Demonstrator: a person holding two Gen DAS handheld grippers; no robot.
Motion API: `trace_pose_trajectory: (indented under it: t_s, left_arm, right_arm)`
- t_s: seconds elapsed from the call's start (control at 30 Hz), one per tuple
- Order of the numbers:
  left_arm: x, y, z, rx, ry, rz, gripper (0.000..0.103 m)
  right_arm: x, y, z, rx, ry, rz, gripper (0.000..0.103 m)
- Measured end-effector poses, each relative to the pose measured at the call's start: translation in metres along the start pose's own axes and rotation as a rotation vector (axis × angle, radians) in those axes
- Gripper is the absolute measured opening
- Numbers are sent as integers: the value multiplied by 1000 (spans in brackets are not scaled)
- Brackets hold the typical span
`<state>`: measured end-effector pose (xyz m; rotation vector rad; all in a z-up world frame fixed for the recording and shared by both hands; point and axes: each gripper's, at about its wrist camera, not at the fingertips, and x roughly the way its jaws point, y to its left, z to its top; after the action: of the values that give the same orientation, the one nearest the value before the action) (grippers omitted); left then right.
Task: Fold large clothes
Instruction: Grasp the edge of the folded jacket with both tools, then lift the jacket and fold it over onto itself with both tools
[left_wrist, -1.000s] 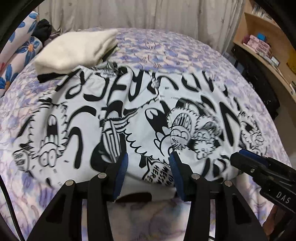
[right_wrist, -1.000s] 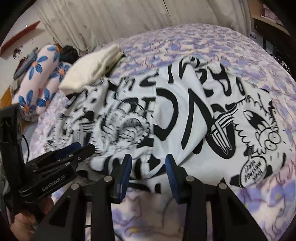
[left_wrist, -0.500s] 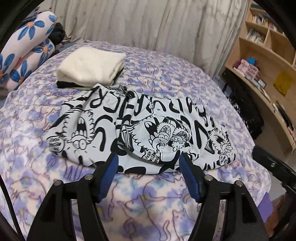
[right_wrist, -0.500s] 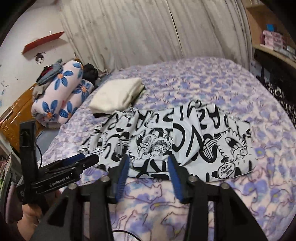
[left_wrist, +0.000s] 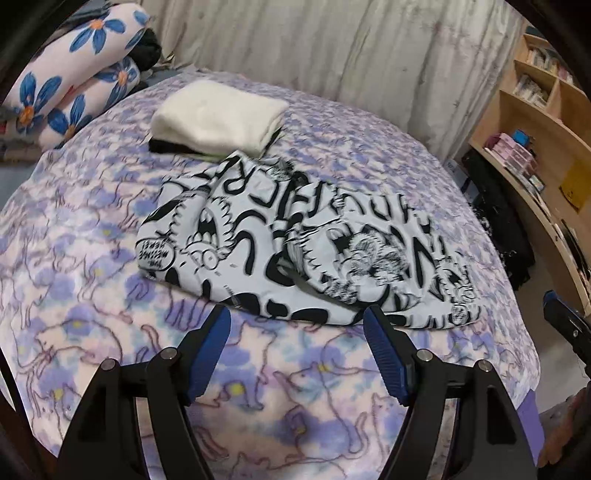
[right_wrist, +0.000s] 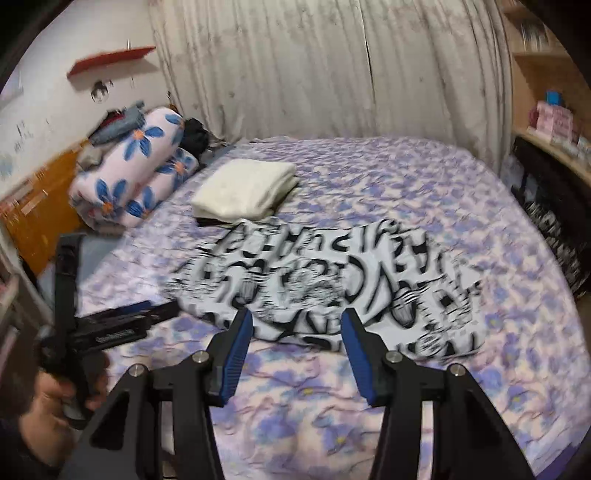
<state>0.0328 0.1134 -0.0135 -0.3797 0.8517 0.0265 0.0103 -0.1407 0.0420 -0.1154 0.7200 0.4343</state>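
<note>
Jaws of both grippers wide apart, empty; one printed garment (left_wrist: 295, 251) on bed (left_wrist: 92, 332).

bed (left_wrist: 92, 332): printed garment (left_wrist: 295, 251), probably towel (left_wrist: 218, 118)

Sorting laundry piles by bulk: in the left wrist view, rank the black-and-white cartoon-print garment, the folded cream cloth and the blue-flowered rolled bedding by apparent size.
1. Black-and-white cartoon-print garment.
2 and 3. Folded cream cloth and blue-flowered rolled bedding look similar; the bedding is cut off by the frame, so unranked.
</note>
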Motion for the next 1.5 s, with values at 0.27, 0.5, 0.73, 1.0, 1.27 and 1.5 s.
trace_pose_trajectory:
  t_s: [0.27, 0.5, 0.73, 1.0, 1.27, 1.5]
  left_arm:
    - [53, 57, -13, -166, 65, -25, 73]
    - [110, 100, -3, -300, 36, -63, 73]
    - [167, 127, 22, -450, 34, -107, 83]
    - [174, 111, 48, -424, -59, 21, 60]
    - [135, 51, 74, -143, -253, 139, 15]
    - [105, -90, 98, 200, -380, -16, 13]
  right_arm:
    - [48, -8, 0, 87, 5, 15, 50]
    - [102, -6, 8, 97, 27, 11, 50]
    - [159, 2, 18, 65, 54, 26, 49]
    - [245, 4, 22, 42, 119, -38, 17]
    - [277, 0, -12, 63, 175, -22, 16]
    - [258, -18, -22, 183, 200, 121, 16]
